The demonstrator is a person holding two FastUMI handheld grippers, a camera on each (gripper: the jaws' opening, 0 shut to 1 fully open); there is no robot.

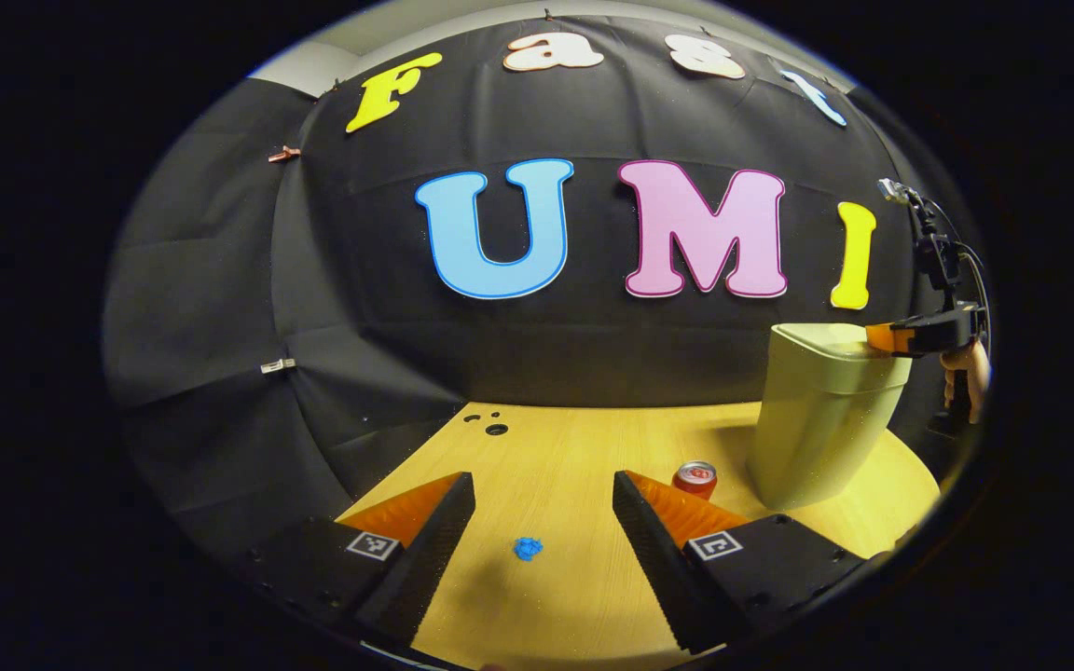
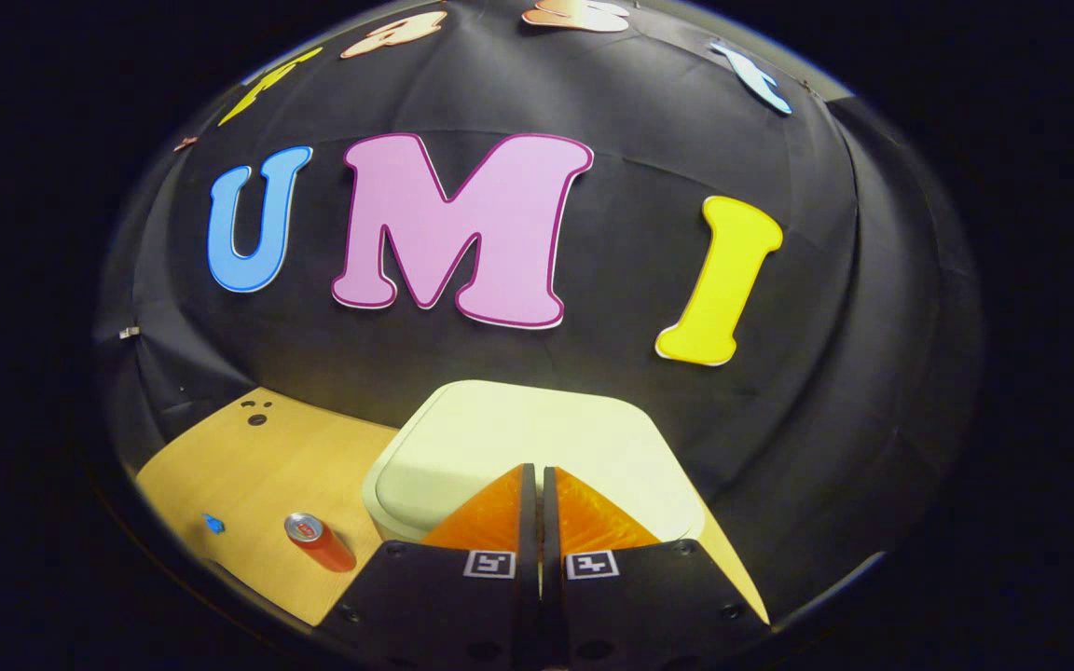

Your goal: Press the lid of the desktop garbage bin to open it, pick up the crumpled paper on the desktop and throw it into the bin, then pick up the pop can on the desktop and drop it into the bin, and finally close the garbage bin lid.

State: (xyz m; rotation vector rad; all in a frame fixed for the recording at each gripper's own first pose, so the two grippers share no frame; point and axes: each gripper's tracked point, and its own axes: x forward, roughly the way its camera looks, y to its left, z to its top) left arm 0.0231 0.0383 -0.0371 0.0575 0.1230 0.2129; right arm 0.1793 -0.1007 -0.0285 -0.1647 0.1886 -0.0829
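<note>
My right gripper (image 2: 540,475), fingers pressed together empty, bears on the bin lid (image 2: 518,433) to pop it; my left gripper (image 1: 544,489), fingers spread empty, brackets the crumpled paper (image 1: 528,548), pop can (image 1: 695,478) just beyond its right finger.

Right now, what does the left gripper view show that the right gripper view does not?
Left gripper view: the open left gripper, the right gripper from outside at the bin's top, and the hand holding it. Right gripper view: the lid seen from above, shut fingers over it. Both: bin, pop can, crumpled paper, table.
</note>
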